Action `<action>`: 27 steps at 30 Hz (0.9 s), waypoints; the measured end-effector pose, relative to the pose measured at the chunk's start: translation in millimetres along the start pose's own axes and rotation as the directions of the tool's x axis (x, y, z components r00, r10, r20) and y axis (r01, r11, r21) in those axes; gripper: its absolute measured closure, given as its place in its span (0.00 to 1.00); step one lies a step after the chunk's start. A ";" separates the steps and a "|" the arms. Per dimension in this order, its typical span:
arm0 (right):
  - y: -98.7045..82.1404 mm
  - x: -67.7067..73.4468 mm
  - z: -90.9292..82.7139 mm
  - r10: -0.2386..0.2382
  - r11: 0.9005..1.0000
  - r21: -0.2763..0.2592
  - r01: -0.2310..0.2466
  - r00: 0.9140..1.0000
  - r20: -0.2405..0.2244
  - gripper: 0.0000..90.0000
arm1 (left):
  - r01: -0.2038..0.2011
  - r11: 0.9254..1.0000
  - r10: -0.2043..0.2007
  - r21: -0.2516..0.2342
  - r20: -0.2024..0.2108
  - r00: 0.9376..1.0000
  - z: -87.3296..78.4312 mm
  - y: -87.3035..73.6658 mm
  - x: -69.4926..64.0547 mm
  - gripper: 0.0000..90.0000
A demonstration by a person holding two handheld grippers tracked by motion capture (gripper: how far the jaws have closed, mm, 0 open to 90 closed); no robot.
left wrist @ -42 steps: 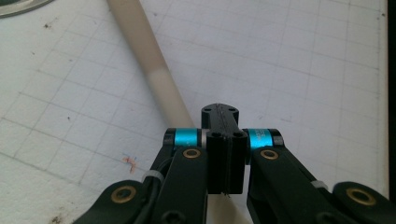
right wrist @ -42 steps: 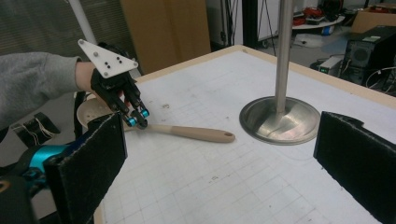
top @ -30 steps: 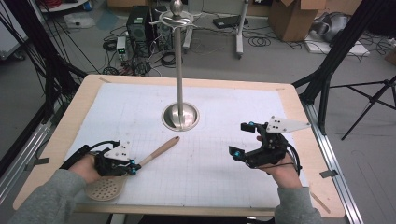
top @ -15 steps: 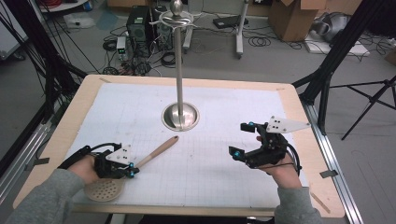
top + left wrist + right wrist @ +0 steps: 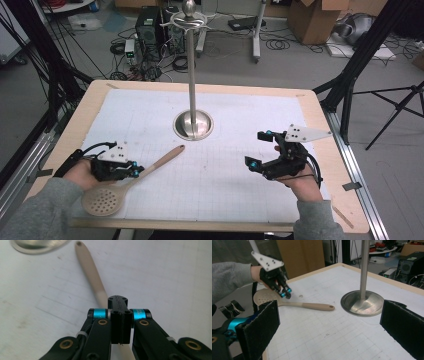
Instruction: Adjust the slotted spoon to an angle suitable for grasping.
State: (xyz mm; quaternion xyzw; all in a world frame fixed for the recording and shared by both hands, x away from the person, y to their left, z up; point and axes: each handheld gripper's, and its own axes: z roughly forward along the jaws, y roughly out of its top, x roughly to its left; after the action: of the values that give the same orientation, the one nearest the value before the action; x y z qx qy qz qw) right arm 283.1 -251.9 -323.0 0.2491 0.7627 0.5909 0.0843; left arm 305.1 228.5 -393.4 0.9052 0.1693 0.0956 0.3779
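Note:
A pale wooden slotted spoon lies on the white gridded mat, its round bowl near the front left and its handle pointing toward the pole's base. My left gripper sits over the spoon's neck with its pads pressed together. In the left gripper view the handle runs out from behind the shut jaws. I cannot tell whether the tips touch it. My right gripper stands open at the right, nothing between its wide jaws; its view takes in the spoon and left gripper.
A tall metal pole rises from a round steel base at the mat's middle, with a ring of hooks at its top. The wooden table edge runs along the front. Tripod legs and boxes stand on the floor beyond.
My left hand and gripper have shifted slightly left and up in the high view, and the spoon has shifted a little left with them. The right gripper has kept still.

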 end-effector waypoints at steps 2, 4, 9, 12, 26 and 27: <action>0.1 0.9 -0.1 0.005 1.000 0.003 -0.005 1.000 -0.003 0.01 | 0.037 0.999 -0.037 -0.007 -0.012 0.999 7.7 6.4 5.9 1.00; 0.5 1.1 -0.5 0.002 1.000 0.000 -0.002 1.000 -0.004 0.01 | 0.064 0.998 -0.065 -0.003 -0.033 0.997 18.0 10.8 11.3 1.00; 0.4 0.3 -1.0 0.000 1.000 -0.004 0.000 1.000 -0.005 0.01 | 0.145 0.989 -0.145 -0.012 -0.072 0.987 42.0 16.3 21.9 1.00; 1.0 0.9 -2.0 0.002 1.000 -0.012 -0.002 1.000 -0.012 0.01 | 0.161 0.987 -0.162 -0.014 -0.075 0.984 51.7 18.3 27.7 0.99; 1.9 0.2 -6.1 0.010 1.000 -0.024 -0.010 1.000 -0.005 0.01 | 0.115 0.993 -0.115 0.015 0.008 0.993 67.7 18.2 26.2 0.99; 1.8 0.3 -5.8 0.012 1.000 -0.022 -0.012 1.000 -0.005 0.01 | 0.105 0.994 -0.105 0.018 0.021 0.994 68.6 19.2 24.8 0.99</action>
State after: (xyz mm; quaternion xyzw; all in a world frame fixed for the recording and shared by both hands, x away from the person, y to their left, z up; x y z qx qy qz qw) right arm 280.9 -256.5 -319.6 0.2510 0.7550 0.6003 0.0815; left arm 353.2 180.5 -426.3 0.8991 0.2133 0.0640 0.3768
